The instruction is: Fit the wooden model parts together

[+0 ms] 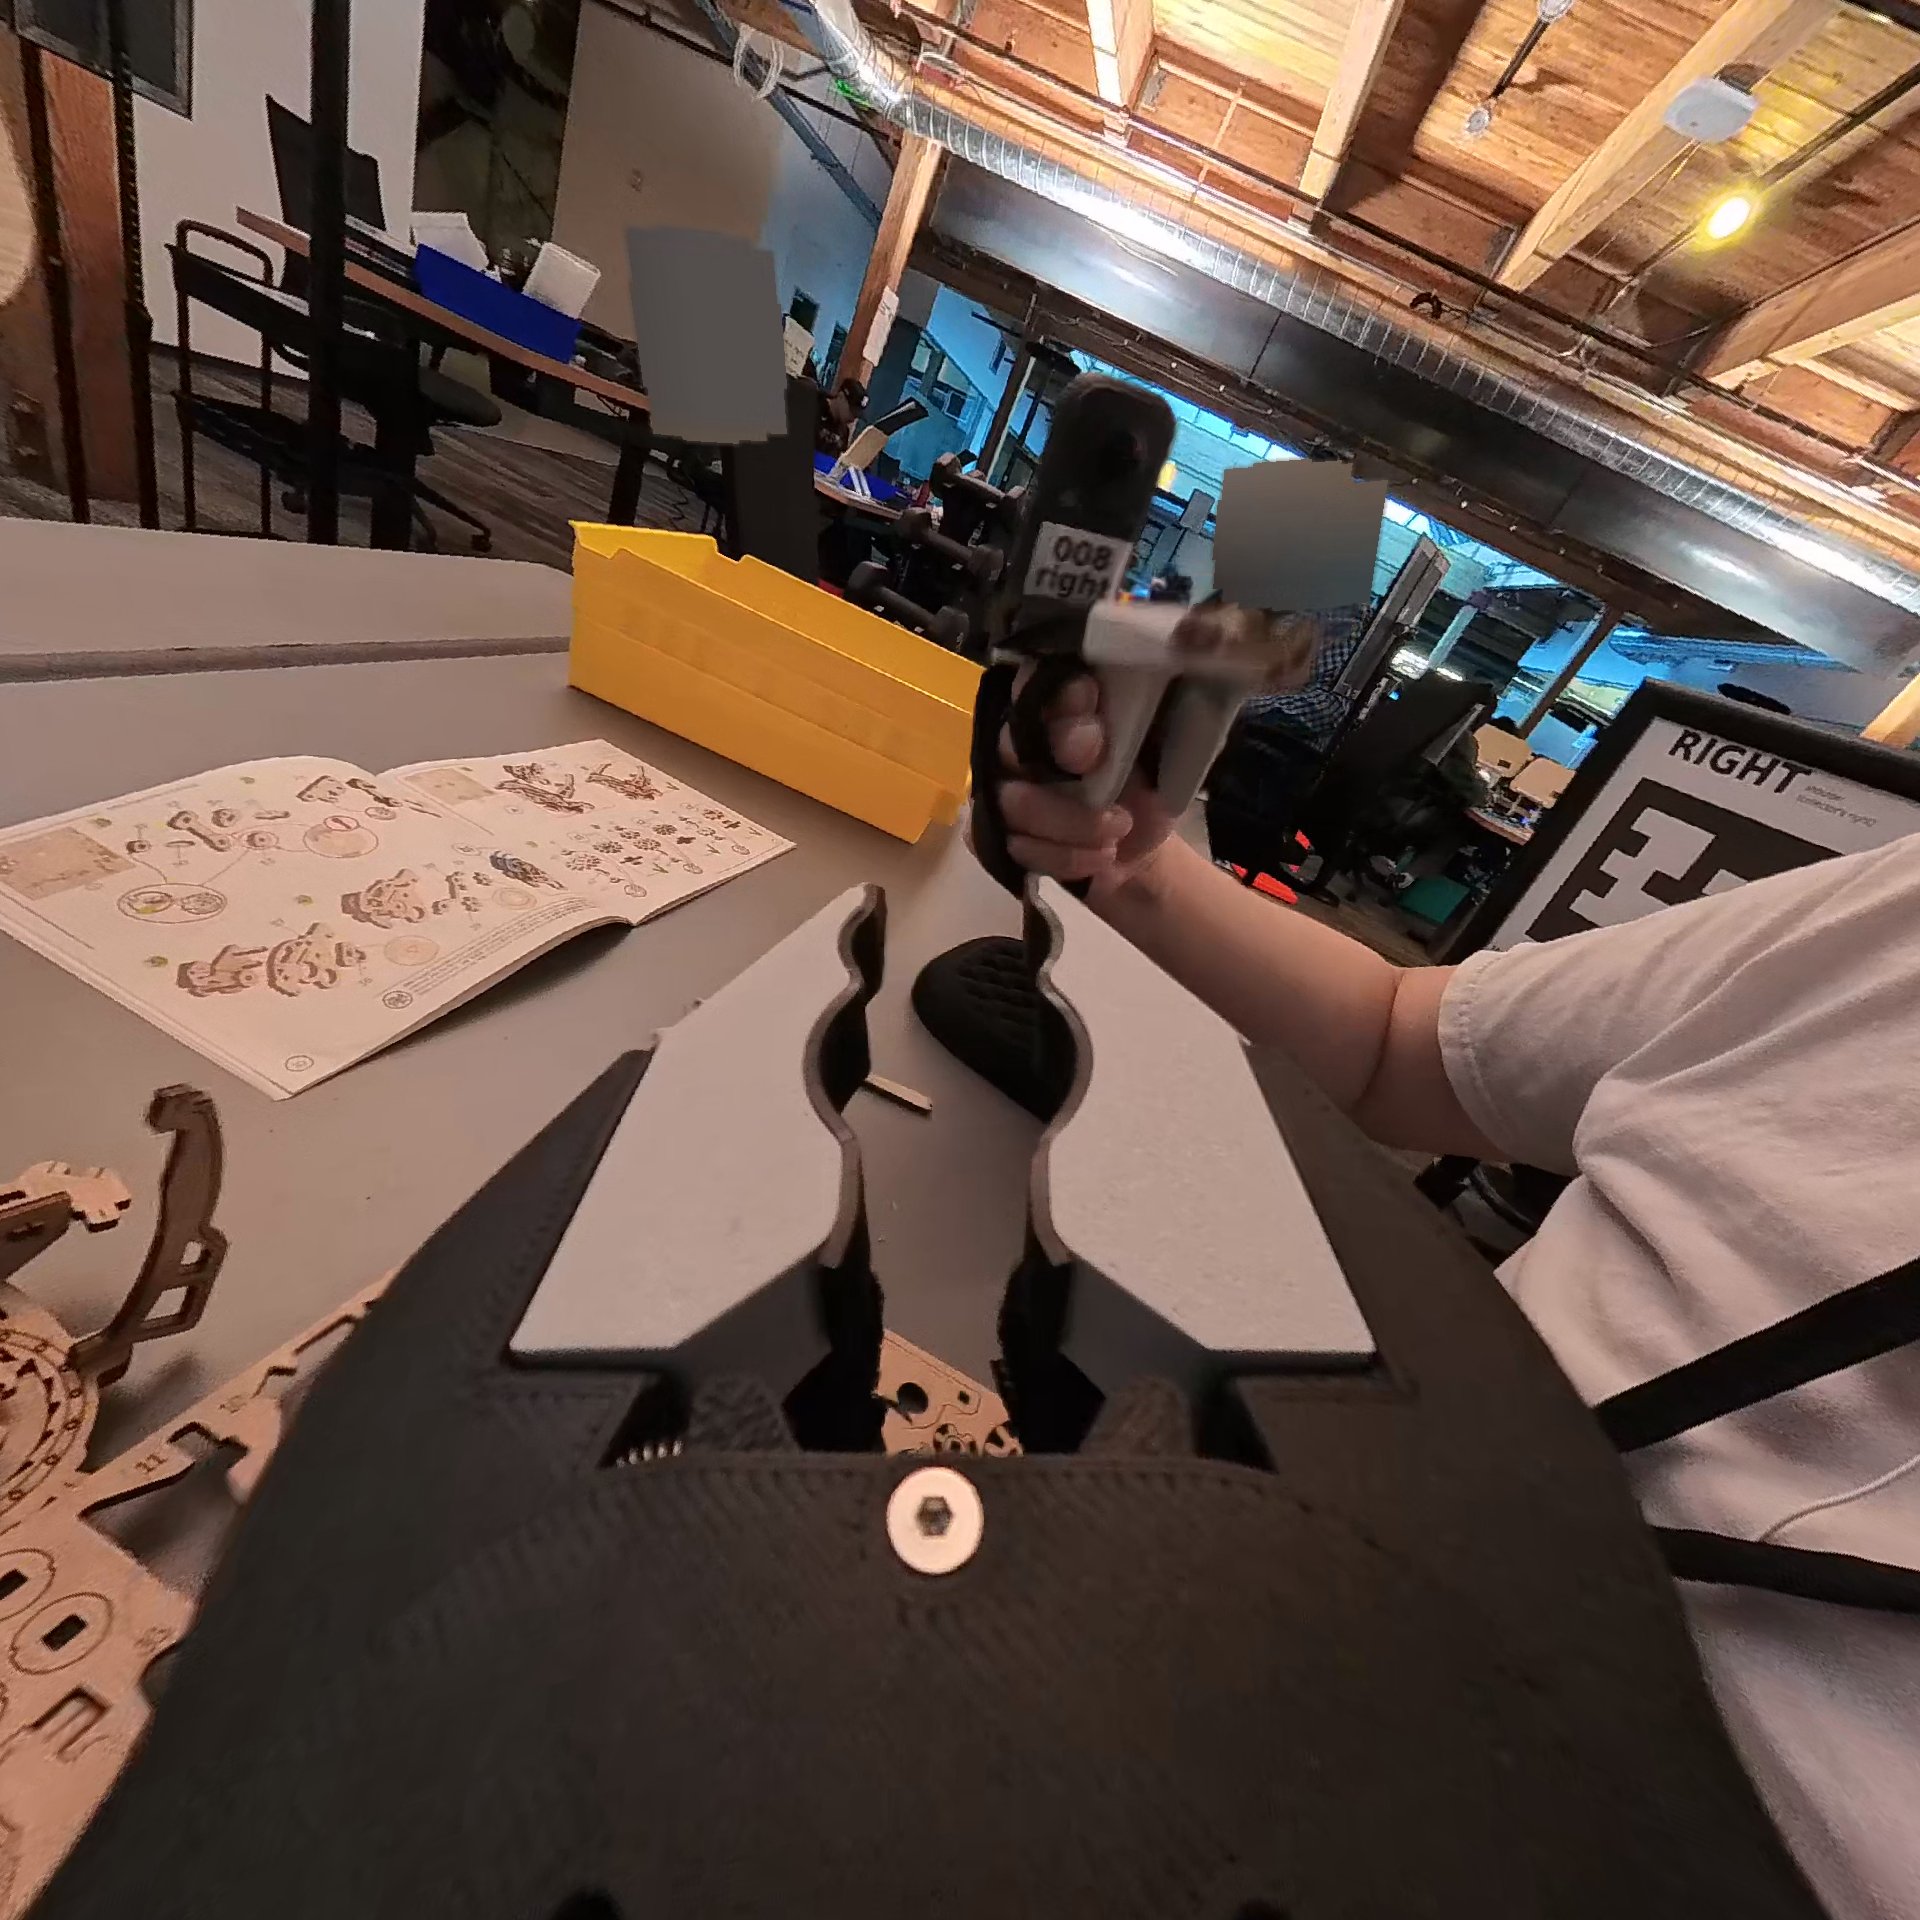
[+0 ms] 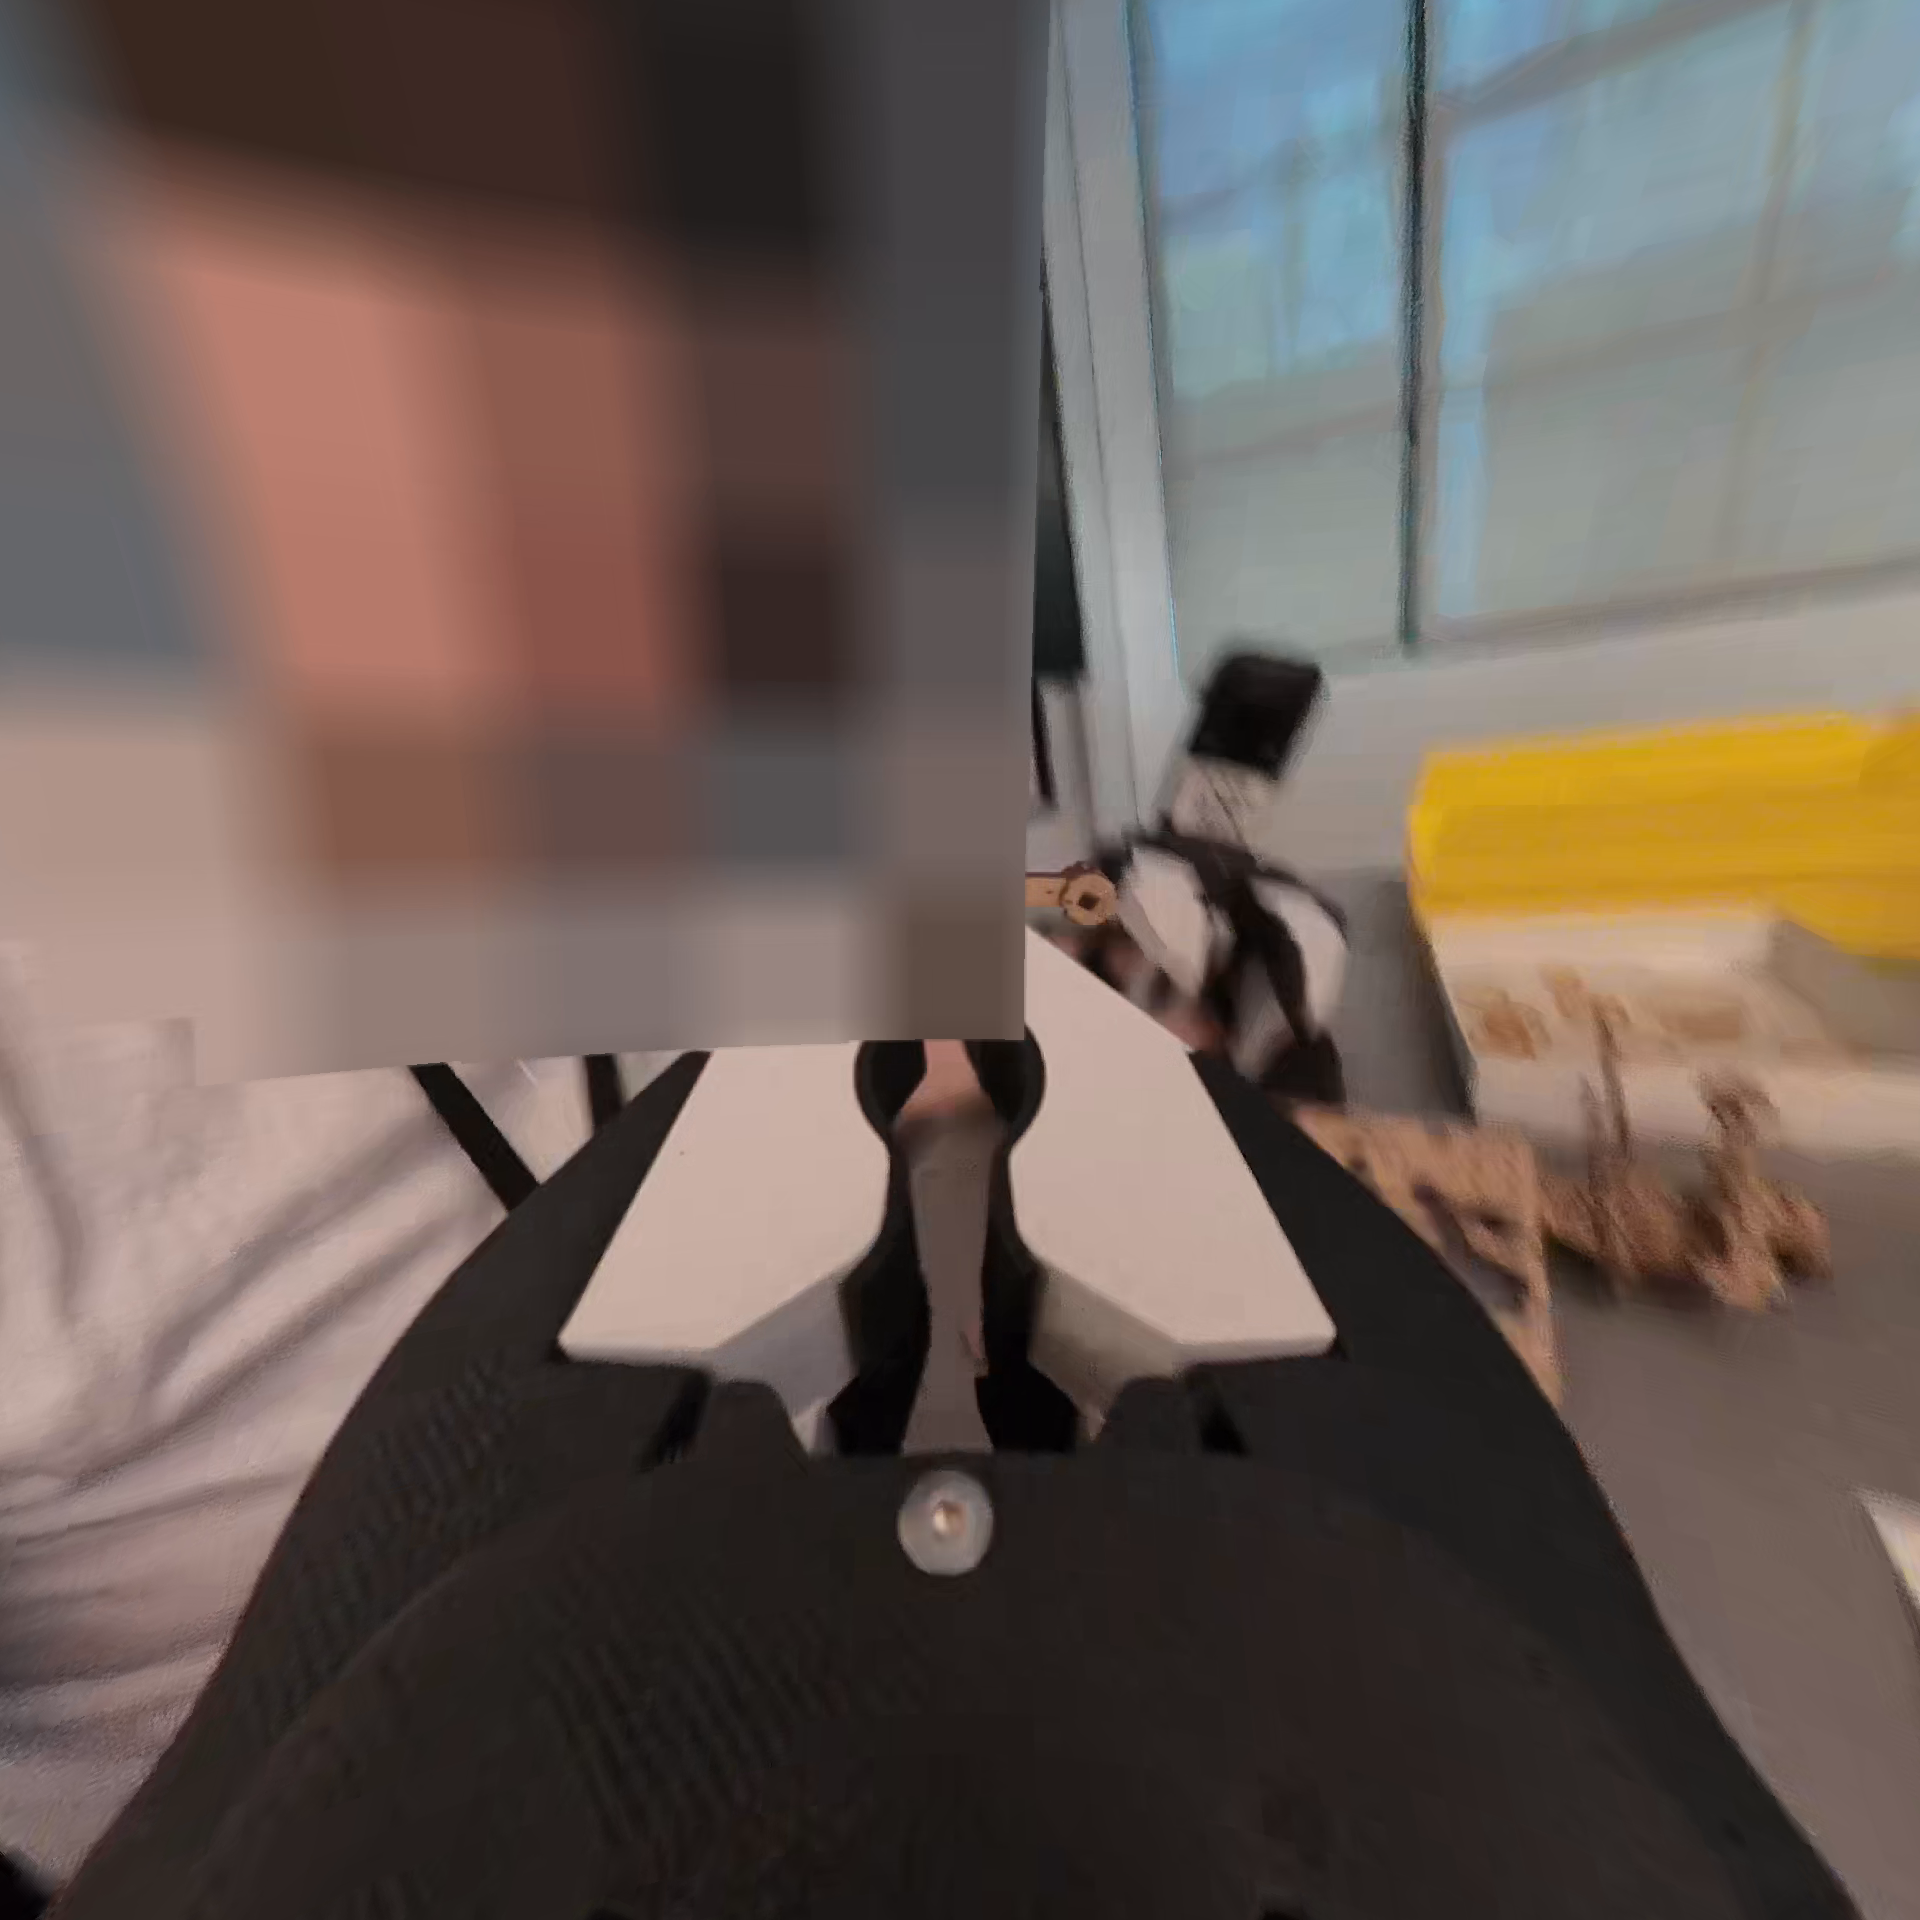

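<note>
1. Wooden model parts (image 1: 73, 1382) are spread over the near left of the grey table (image 1: 260, 623). I judge they were laid flat there so that either gripper can reach them.
2. The yellow bin (image 1: 748, 675) sits at the far side of the table, probably as storage kept clear of the work.
3. The open instruction booklet (image 1: 364, 883) lies between the bin and the parts, face up, likely so that I can check the diagrams while fitting.
4. The left gripper (image 1: 951, 935) hangs low over the table with its fingers spread and nothing between them. It is aimed at the far side, and part of the wooden sheet shows beneath it.
5. The right gripper (image 1: 1236, 639) is raised well above the table in the person's hand (image 1: 1060, 821). Something brownish blurs at its tip. Its own view is smeared and its fingertips are masked, so I cannot tell whether it is pinching anything.
6. A black ribbed mound (image 1: 987, 997) rests on the table just beyond the left gripper; I cannot tell what it is for.
7. A small wooden sliver (image 1: 899, 1093) lies loose beside that mound.
8. As to looks, the parts are thin, pale laser-cut plywood with dark burnt edges. There is a flat sheet with slots, numbers and tabs, a round geared assembly at the left edge, and a dark curved arm rising from it.
</note>
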`<state>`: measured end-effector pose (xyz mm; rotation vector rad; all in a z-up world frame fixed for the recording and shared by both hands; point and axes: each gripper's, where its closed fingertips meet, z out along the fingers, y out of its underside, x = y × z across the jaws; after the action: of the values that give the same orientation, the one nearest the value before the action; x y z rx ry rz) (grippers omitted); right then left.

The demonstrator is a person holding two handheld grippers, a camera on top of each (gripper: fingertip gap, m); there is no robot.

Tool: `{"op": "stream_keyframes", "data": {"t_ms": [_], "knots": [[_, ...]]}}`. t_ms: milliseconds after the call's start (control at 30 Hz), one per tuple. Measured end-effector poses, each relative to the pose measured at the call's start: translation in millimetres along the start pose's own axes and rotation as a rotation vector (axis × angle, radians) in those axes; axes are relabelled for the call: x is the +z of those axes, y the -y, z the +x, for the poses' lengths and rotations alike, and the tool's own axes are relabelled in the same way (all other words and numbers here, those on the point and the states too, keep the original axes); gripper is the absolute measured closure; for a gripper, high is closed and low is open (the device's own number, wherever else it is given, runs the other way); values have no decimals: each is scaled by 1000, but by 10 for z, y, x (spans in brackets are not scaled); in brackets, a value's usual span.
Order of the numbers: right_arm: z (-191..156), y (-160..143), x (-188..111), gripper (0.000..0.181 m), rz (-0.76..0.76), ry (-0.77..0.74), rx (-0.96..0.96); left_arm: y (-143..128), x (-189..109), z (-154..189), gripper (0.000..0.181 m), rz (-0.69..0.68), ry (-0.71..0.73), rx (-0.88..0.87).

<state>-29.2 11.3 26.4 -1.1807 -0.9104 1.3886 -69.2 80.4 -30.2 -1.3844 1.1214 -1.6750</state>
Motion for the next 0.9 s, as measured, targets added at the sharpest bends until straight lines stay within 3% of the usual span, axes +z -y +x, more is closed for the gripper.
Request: {"op": "stream_keyframes", "data": {"t_ms": [33, 100, 133, 233, 333, 467, 533, 900], "knots": [[145, -264, 1, 181, -171, -90, -8, 10, -16, -35, 157, 5, 21, 0], [433, -852, -134, 181, -571, -282, -47, 50, -61, -93, 158, 30, 46, -14], [443, -1078, -187, 181, -735, -300, -33, 73, -82, -108, 157, 46, 47, -28], [474, -1476, -303, 181, -1087, -348, -48, 96, -109, -135, 158, 62, 43, -61], [519, -1700, -438, 181, -1326, -382, -65, 79, -100, -140, 158, 49, 57, -44], [519, -1833, -436, 181, -1421, -365, -69, 47, -83, -154, 157, 31, 66, -42], [540, -1847, -456, 171, -1442, -378, -68, 42, -83, -160, 157, 31, 63, -52], [483, -1811, -406, 173, -1436, -260, -221, 46, -82, -144, 157, 31, 58, -52]]}}
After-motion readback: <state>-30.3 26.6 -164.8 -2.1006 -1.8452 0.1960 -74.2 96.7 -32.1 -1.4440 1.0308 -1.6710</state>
